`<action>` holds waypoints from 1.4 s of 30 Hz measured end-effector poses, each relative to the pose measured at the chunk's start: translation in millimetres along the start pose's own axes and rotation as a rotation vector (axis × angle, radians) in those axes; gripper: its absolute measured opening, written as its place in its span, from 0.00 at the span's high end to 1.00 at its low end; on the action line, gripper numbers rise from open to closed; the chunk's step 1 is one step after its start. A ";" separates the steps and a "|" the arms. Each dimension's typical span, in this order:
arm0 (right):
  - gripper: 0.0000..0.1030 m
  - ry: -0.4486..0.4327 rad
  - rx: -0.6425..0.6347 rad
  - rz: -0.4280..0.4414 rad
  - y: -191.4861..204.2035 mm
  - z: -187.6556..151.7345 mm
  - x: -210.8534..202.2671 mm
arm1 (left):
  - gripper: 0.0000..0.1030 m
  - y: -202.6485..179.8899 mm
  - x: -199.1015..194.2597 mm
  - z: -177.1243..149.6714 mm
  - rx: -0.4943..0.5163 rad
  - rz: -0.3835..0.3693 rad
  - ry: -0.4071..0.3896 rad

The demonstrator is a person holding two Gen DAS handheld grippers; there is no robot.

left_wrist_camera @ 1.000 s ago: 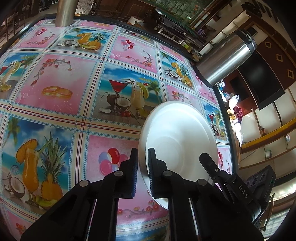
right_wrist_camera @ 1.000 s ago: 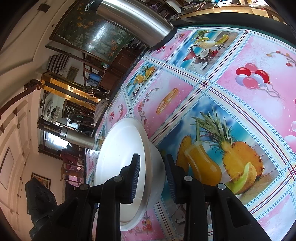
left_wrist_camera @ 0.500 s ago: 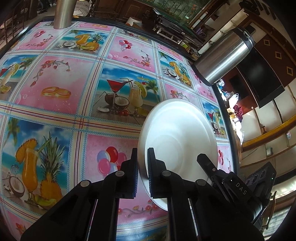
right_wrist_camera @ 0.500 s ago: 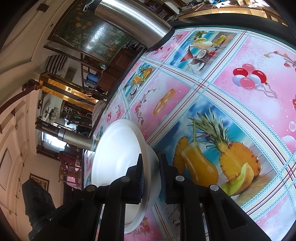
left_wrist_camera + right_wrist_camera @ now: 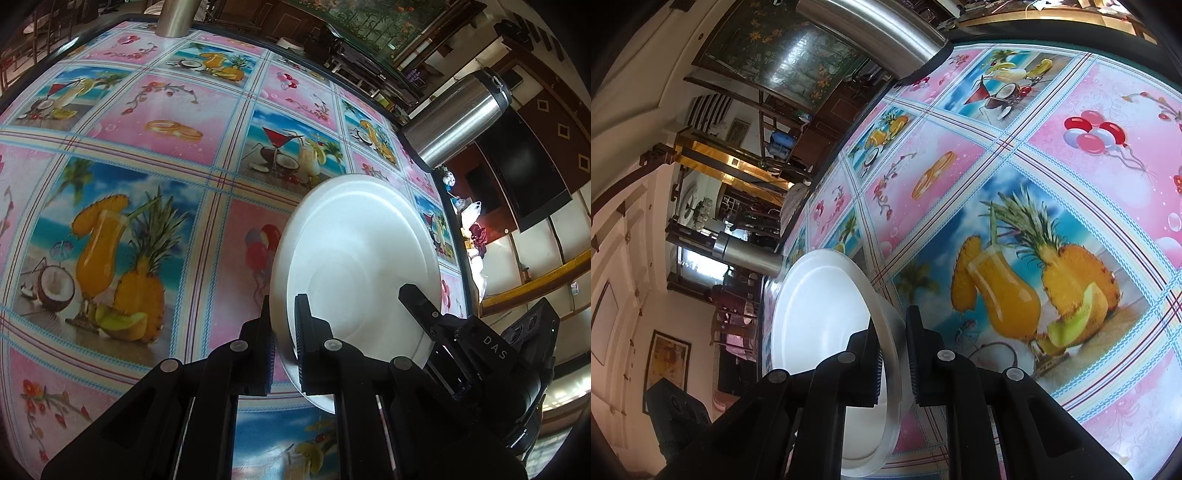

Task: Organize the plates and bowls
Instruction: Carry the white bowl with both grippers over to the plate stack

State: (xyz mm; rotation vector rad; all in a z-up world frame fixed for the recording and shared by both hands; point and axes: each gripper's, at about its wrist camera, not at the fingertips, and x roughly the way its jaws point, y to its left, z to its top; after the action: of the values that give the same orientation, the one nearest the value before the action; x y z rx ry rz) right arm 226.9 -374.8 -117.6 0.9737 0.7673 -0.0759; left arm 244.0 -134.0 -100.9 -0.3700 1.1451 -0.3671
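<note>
A white plate (image 5: 354,251) sits near the right edge of the table, over a colourful tablecloth (image 5: 147,147). My left gripper (image 5: 282,332) is shut on its near left rim. One of the right gripper's fingers (image 5: 421,306) reaches over the plate's opposite rim. In the right wrist view the same plate (image 5: 820,310) shows its deep rim, and my right gripper (image 5: 892,354) has its jaws closing tight on that rim, pads pressing it. The left tool's black housing (image 5: 676,410) shows beyond the plate. I cannot tell whether the plate rests on the cloth or is lifted.
A steel thermos (image 5: 458,118) stands at the table's far right corner, close behind the plate. A second steel cylinder (image 5: 177,14) stands at the far edge. The table's dark rim (image 5: 448,206) runs just right of the plate. Room furniture lies beyond.
The right gripper's jaws narrowed from open onto the plate's rim. In the left wrist view the tablecloth slid right as my left gripper moved left with the plate.
</note>
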 end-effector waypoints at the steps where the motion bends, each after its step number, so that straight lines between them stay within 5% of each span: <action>1: 0.88 0.008 -0.010 -0.002 2.6 -3.7 -0.7 | 0.93 3.6 -3.5 -3.3 -0.004 0.007 0.000; 12: 0.88 0.094 -0.097 0.008 21.6 -49.8 -0.2 | 0.92 33.8 -36.3 -37.8 -0.015 0.079 -0.013; 42: 0.88 0.108 -0.298 0.053 35.5 -163.0 -56.0 | 0.89 60.1 -110.8 -135.6 0.117 0.249 -0.108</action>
State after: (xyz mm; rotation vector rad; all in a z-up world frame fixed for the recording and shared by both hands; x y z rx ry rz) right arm 109.1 -244.2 -110.7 0.7174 0.8249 0.1351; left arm 83.4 -42.7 -89.1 -0.1398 1.0444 -0.1915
